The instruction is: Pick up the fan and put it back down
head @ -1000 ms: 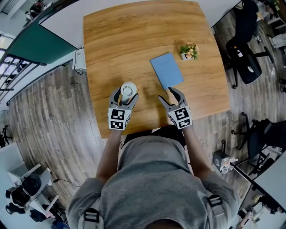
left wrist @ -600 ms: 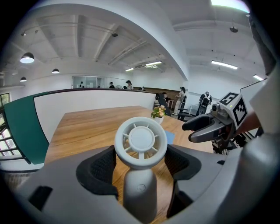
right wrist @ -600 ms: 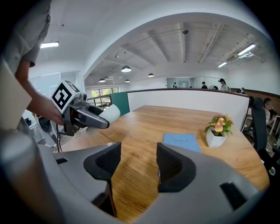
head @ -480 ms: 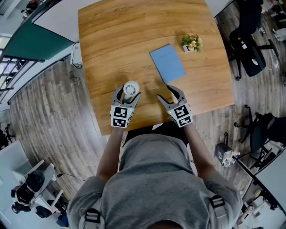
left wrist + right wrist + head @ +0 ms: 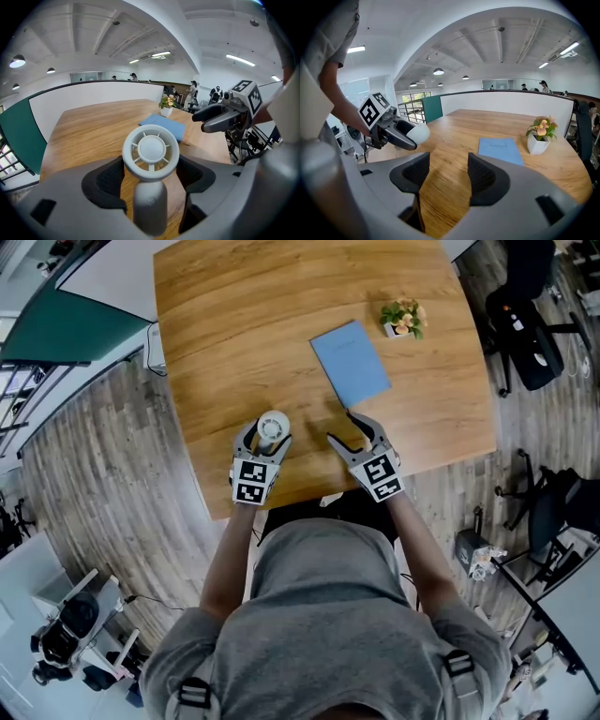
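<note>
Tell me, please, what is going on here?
A person works over a wooden table with a gripper in each hand. The left gripper holds a small white fan by its round head. Whether the fan touches the table is unclear. The right gripper is open and empty, near a blue notebook.

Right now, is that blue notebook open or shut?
Shut: the blue notebook lies flat on the table, only its cover showing.

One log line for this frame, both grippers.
left gripper: shut on fan | right gripper: open, empty, over table
</note>
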`<action>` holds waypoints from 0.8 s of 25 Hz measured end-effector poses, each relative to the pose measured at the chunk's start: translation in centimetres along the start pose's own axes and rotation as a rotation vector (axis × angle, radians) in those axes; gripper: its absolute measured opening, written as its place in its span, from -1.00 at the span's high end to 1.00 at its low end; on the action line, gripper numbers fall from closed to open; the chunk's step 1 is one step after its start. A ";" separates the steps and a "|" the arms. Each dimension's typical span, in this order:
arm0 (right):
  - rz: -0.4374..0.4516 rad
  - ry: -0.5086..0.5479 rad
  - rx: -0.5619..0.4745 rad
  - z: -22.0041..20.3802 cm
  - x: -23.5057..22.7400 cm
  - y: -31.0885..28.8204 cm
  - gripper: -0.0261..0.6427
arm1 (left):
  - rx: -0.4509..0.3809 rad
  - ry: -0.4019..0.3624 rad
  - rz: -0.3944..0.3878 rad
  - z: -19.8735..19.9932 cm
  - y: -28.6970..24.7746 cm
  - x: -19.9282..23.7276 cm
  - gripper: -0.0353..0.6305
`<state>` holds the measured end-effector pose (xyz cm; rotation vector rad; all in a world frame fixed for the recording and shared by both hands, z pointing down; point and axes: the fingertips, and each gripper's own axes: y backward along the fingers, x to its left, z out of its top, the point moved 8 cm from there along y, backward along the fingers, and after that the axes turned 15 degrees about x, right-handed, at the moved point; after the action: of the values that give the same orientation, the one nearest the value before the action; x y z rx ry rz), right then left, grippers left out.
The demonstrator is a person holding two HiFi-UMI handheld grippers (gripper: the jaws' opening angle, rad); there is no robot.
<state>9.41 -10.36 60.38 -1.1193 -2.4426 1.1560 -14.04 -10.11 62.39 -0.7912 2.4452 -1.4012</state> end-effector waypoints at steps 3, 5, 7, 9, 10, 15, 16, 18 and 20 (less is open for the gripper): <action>-0.009 -0.009 0.010 -0.5 -0.5 -0.1 0.14 | 0.036 -0.012 -0.001 -0.8 -0.7 -0.1 -0.19; -0.012 -0.017 0.013 -0.8 -0.7 -0.2 0.14 | 0.057 -0.010 -0.003 -1.4 -1.2 0.0 -0.19; -0.014 -0.020 0.018 -1.1 -0.8 -0.3 0.14 | 0.080 -0.005 -0.006 -2.0 -1.7 0.1 -0.19; -0.014 -0.022 0.024 -1.3 -0.8 -0.3 0.14 | 0.106 -0.004 -0.007 -2.5 -2.3 0.1 -0.19; -0.013 -0.023 0.026 -1.3 -0.8 -0.4 0.14 | 0.115 -0.006 -0.008 -2.7 -2.6 0.2 -0.19; -0.010 -0.035 0.027 -1.5 -0.8 -0.5 0.14 | 0.160 -0.028 -0.002 -3.0 -3.9 0.2 -0.19; -0.009 -0.037 0.027 -1.5 -0.7 -0.5 0.14 | 0.170 -0.034 0.000 -3.0 -4.1 0.2 -0.19; -0.008 -0.041 0.028 -1.5 -0.5 -0.7 0.14 | 0.187 -0.048 0.002 -2.9 -4.6 0.2 -0.19; -0.007 -0.042 0.029 -1.5 -0.4 -0.8 0.14 | 0.197 -0.055 0.001 -2.9 -5.0 0.3 -0.19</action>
<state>9.93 -10.10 62.04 -1.0885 -2.4504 1.2219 -13.87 -10.18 68.19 -0.7723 2.2237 -1.5683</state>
